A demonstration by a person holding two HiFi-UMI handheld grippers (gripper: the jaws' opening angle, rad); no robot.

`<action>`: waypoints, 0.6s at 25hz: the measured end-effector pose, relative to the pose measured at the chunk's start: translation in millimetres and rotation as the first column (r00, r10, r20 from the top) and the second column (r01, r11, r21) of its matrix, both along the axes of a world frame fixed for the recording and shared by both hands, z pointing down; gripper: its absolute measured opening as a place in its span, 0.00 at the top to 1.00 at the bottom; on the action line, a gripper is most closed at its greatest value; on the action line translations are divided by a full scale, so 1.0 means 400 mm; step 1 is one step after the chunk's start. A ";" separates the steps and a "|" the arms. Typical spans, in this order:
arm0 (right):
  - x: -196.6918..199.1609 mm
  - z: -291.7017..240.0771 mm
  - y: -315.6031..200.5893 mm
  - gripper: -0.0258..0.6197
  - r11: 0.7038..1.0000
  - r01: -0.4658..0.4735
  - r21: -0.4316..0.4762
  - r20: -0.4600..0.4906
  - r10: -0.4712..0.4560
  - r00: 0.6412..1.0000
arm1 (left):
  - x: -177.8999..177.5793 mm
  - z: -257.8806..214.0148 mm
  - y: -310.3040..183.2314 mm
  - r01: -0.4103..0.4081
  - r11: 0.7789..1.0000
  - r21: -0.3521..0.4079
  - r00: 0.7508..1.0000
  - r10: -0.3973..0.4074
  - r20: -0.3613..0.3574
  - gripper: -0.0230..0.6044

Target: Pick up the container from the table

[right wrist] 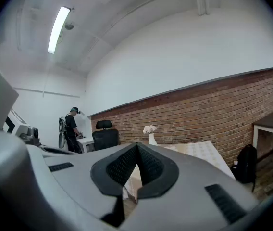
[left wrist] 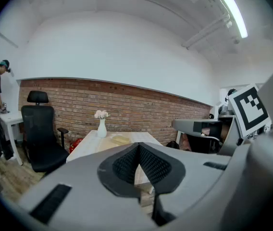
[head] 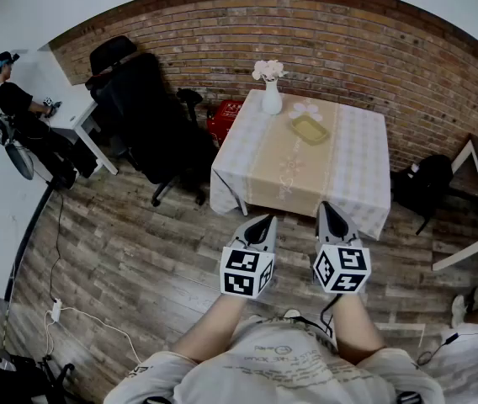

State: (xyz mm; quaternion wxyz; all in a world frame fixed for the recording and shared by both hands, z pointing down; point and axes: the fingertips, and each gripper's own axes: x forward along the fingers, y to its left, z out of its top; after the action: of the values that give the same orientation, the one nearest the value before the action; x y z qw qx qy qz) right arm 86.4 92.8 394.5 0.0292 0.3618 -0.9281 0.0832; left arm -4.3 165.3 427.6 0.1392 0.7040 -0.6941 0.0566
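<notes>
Head view looks down over my forearms to both tools held out above the wooden floor, short of the table with its pale checked cloth and beige runner. My left gripper and my right gripper sit side by side, close together, their tips pointing toward the near edge of the table and not touching it. The container, a shallow yellowish dish, lies on the runner toward the far side of the table, well apart from both tools. Just beside it, at the far edge, stands a white vase holding pale flowers. A black office chair stands left of the table, with a red crate against the brick wall between them, and a dark backpack rests on the floor to the right. At the far left a person stands at a white desk. Left gripper view shows my left gripper with its ribbed pads pressed together and nothing caught in them; beyond them the container lies on the table near the vase. Right gripper view shows my right gripper likewise drawn together on nothing, with the vase and tabletop beyond.
</notes>
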 end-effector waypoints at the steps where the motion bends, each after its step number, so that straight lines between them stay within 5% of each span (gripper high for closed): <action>1: -0.002 0.000 0.004 0.96 1.000 -0.005 0.001 0.001 0.005 1.000 | -0.001 0.003 0.000 -0.010 1.000 -0.002 1.000 0.010 -0.003 0.96; 15: 0.033 0.009 -0.002 0.96 0.999 -0.017 -0.042 0.038 0.019 0.999 | 0.049 0.014 -0.027 -0.063 0.998 -0.017 0.998 0.063 -0.029 0.96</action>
State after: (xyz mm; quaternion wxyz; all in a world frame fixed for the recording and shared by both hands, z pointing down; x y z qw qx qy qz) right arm 99.5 92.2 398.0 0.0180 0.3678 -0.9232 0.1098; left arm 15.4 154.6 433.2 0.1534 0.7249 -0.6691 0.0572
